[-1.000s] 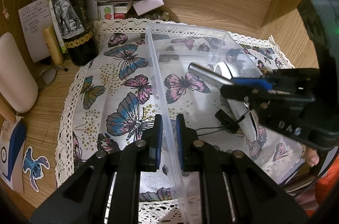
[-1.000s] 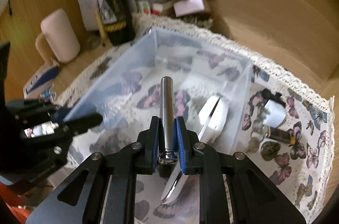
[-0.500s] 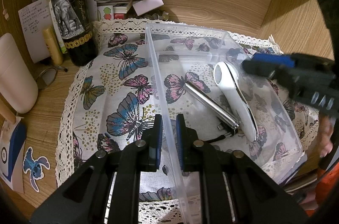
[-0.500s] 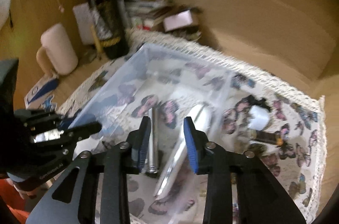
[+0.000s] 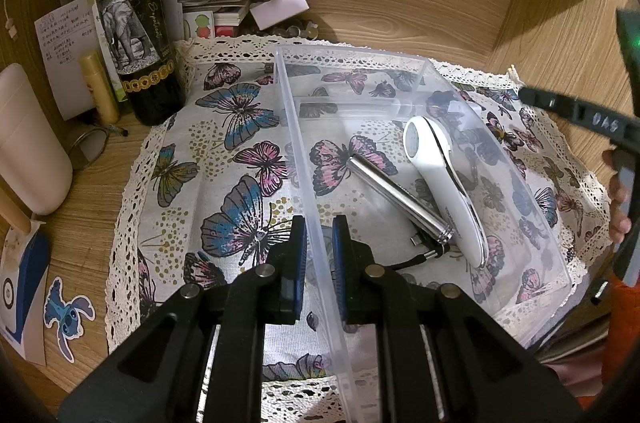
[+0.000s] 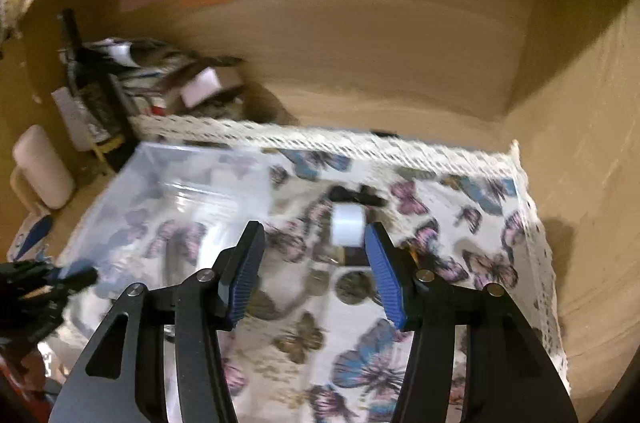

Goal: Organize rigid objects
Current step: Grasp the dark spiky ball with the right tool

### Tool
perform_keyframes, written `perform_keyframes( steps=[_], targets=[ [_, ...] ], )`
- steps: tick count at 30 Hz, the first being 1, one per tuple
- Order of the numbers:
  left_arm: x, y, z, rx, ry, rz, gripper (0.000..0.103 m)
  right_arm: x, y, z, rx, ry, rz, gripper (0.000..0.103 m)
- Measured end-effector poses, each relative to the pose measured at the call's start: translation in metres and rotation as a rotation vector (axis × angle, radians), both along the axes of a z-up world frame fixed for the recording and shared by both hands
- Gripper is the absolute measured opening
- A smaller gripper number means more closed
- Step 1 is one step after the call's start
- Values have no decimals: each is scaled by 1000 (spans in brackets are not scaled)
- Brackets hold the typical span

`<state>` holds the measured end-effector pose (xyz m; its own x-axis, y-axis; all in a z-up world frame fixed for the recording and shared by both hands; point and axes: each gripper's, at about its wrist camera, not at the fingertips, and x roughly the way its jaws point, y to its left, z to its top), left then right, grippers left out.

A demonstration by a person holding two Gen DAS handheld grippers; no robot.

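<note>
Both the left gripper (image 5: 319, 243) and the right gripper (image 6: 314, 273) are black plastic with two long arms, round silver screws and ribbed blue pads (image 6: 383, 281), and a bit of bare skin and orange cloth shows nearby.

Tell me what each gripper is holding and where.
Left gripper grips the clear plastic bin by its near side wall; right gripper holds nothing, jaws open.

At ten o'clock, the wine bottle (image 5: 132, 23) label's script and nearby handwritten notes (image 5: 66, 39) stay illegible.
</note>
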<state>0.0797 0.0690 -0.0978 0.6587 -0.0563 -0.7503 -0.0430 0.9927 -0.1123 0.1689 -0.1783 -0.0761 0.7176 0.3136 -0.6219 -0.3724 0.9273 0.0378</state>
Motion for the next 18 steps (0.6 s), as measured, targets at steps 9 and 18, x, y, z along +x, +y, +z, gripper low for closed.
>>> perform_keyframes(
  steps=[9, 18],
  targets=[
    [1, 0, -1, 0, 7, 2, 13, 26, -19, -54, -36, 147, -52, 49],
    [3, 2, -3, -4, 16, 5, 13, 44, -16, -76, -29, 204, -33, 33]
  ],
)
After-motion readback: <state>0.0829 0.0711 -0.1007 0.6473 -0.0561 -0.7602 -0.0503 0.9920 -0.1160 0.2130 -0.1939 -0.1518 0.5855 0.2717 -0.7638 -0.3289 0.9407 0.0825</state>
